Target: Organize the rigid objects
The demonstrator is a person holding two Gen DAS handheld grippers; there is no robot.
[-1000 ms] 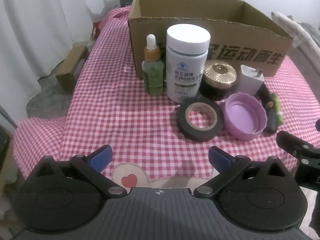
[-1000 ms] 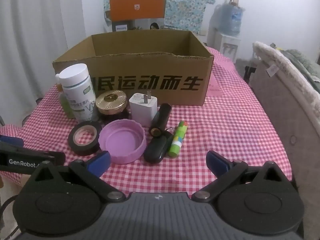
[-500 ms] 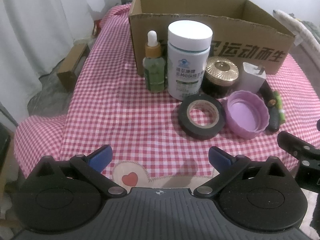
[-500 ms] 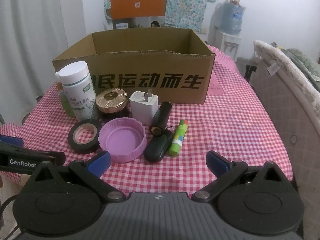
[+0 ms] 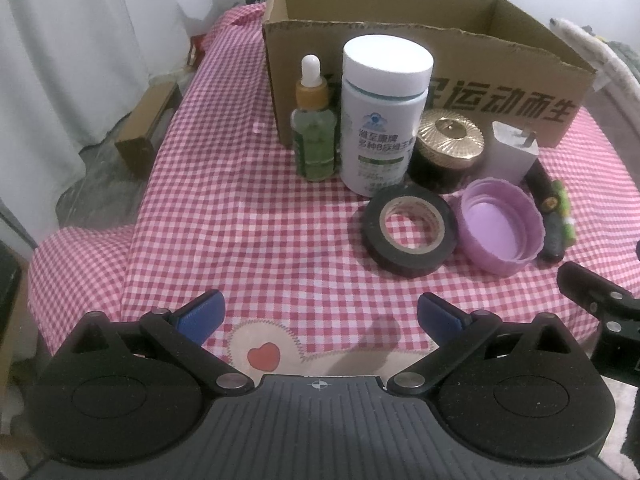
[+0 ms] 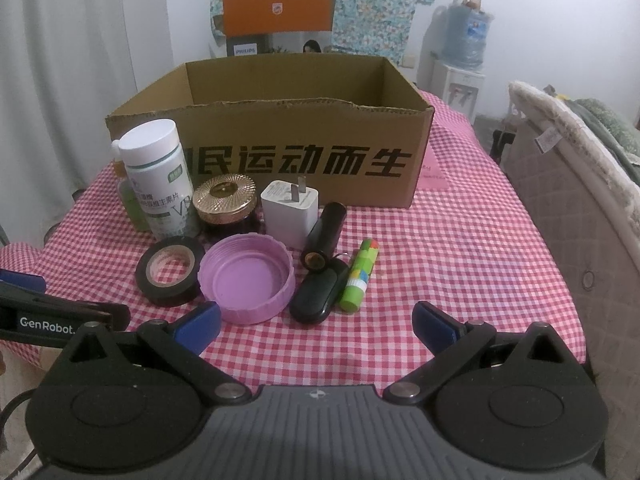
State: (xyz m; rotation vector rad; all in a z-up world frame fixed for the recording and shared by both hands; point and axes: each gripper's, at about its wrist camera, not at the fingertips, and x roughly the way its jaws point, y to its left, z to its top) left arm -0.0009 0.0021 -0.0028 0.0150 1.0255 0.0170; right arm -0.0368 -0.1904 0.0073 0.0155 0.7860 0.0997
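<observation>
Both claws, the left claw [image 5: 320, 314] and right claw [image 6: 316, 326], hover with fingers spread and empty over the near edge of the red-checked desk [image 6: 460, 248], beyond them the cluster of small objects [image 6: 248, 268], then the open cardboard box [image 6: 280, 156], white curtains [image 6: 72, 72] and a water dispenser [image 6: 466, 60] behind.

Cardboard box [image 6: 296, 160]: "民运动而生". Orange carton [image 6: 276, 20]: "PHILIPS". Left hand-held gripper [image 6: 48, 314]: "GenRobot".

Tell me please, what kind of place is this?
Probably a room in a home: a table under a pink checked cloth, a water dispenser by the wall, and a quilted bed or sofa edge beside it.
</observation>
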